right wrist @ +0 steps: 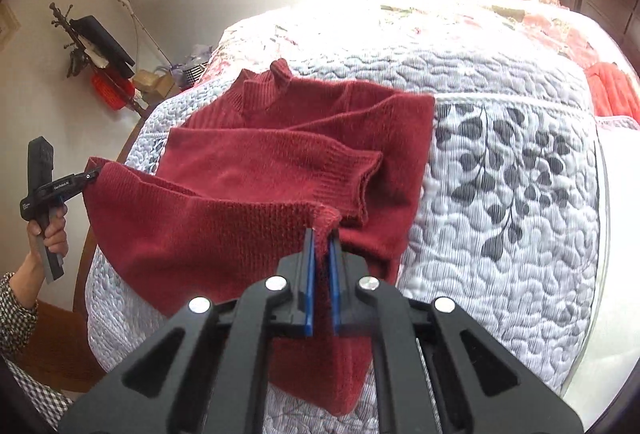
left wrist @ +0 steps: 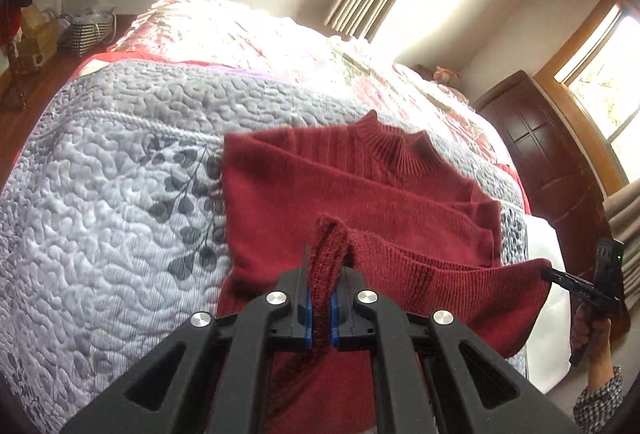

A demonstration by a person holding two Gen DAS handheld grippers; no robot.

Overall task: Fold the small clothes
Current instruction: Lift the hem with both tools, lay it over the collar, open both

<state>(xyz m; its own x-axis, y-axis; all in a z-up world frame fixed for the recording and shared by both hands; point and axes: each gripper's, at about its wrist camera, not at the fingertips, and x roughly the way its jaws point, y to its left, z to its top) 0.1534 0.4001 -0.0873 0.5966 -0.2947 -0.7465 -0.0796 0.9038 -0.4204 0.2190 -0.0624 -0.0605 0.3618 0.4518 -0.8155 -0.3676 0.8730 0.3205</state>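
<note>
A dark red knit sweater [left wrist: 360,186] [right wrist: 280,162] lies on the quilted bed, collar at the far end and both sleeves folded across its body. Its bottom hem is lifted off the quilt and stretched between the two grippers. In the left wrist view, my left gripper [left wrist: 326,262] is shut on one hem corner, with fabric bunched between the blue pads. Across from it, the right gripper [left wrist: 550,271] pinches the other corner. The right wrist view shows my right gripper [right wrist: 322,234] shut on its hem corner, and the left gripper [right wrist: 94,175] holds the far corner.
The bed carries a grey-white quilt [left wrist: 120,174] [right wrist: 500,174] with dark leaf prints. A dark wooden wardrobe [left wrist: 540,146] stands beyond it. A coat stand [right wrist: 72,46] and a striped bag [left wrist: 86,30] are by the wall. An orange-red cloth [right wrist: 612,90] lies at the bed's edge.
</note>
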